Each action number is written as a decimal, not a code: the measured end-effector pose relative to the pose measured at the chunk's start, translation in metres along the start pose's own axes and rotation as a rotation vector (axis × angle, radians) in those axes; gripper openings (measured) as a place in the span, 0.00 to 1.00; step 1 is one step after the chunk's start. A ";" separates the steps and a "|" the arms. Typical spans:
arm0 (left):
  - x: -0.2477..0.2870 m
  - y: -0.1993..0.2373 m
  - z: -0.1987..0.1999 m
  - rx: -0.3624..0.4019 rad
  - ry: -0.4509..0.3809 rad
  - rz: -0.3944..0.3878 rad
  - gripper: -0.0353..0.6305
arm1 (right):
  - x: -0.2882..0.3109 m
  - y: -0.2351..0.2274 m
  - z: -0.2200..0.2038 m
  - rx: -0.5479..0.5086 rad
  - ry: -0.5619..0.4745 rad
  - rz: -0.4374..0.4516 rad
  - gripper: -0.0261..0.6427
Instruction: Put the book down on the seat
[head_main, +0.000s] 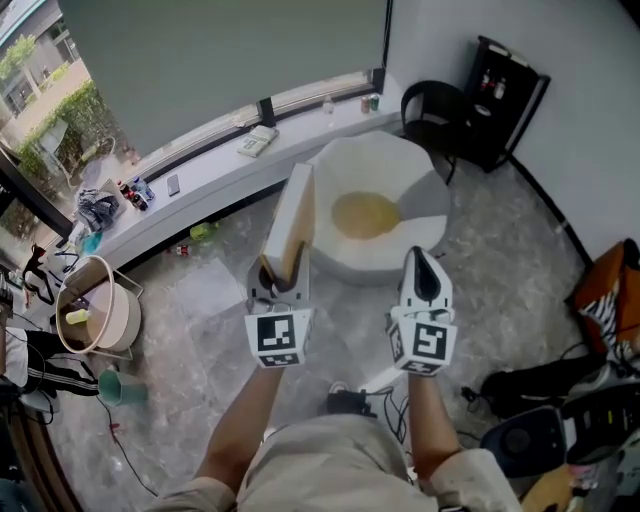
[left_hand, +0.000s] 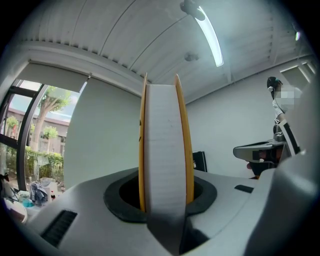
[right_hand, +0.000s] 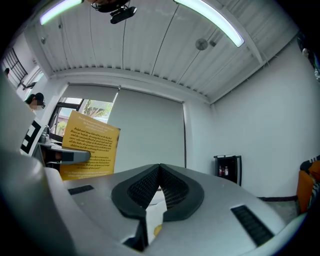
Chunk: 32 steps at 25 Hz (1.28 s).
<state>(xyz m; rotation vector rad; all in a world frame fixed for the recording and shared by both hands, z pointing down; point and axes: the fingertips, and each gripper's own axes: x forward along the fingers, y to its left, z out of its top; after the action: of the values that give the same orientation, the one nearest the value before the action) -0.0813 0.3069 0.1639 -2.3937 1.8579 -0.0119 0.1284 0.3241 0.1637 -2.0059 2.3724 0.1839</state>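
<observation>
While the book (head_main: 290, 222) stands upright in the left gripper (head_main: 279, 276), clamped between the jaws by its lower end, most of its length rises free above the pads. It has a yellow cover on either side, and the white page block faces the left gripper view. Right gripper (head_main: 424, 277): jaws together, nothing between them, held beside the left one and apart from the book. The seat (head_main: 392, 152) lies ahead, white and rounded, with a yellow cushion (head_main: 365, 213) in its dip. The book looks short of it, over the floor (head_main: 520, 235) rather than over the dip.

Risks, as judged:
- Tall book, low grip. A quick tilt to lay it flat could make it pivot between the pads or slide out; the covers look smooth.
- The pads bear on the covers alone. Turned level, the page block could sag or fan open.
- Let go while upright, the book would likely topple. The seat's rim slopes, so it could slide off to the floor.
- Let go too early, it drops short of the seat.
- The right gripper, closed as it is, cannot steady the book unless it opens first.
</observation>
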 end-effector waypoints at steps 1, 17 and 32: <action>0.007 -0.001 -0.001 0.000 0.001 0.001 0.28 | 0.006 -0.004 -0.002 0.002 0.001 0.002 0.04; 0.092 -0.014 -0.019 -0.009 0.008 -0.031 0.28 | 0.075 -0.050 -0.021 -0.015 0.041 -0.019 0.04; 0.243 0.058 -0.026 -0.023 0.004 -0.135 0.28 | 0.218 -0.027 -0.027 -0.038 0.078 -0.082 0.04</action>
<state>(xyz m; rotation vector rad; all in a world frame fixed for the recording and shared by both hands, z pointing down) -0.0780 0.0559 0.1698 -2.5315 1.7031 -0.0068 0.1191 0.1030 0.1666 -2.1615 2.3431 0.1515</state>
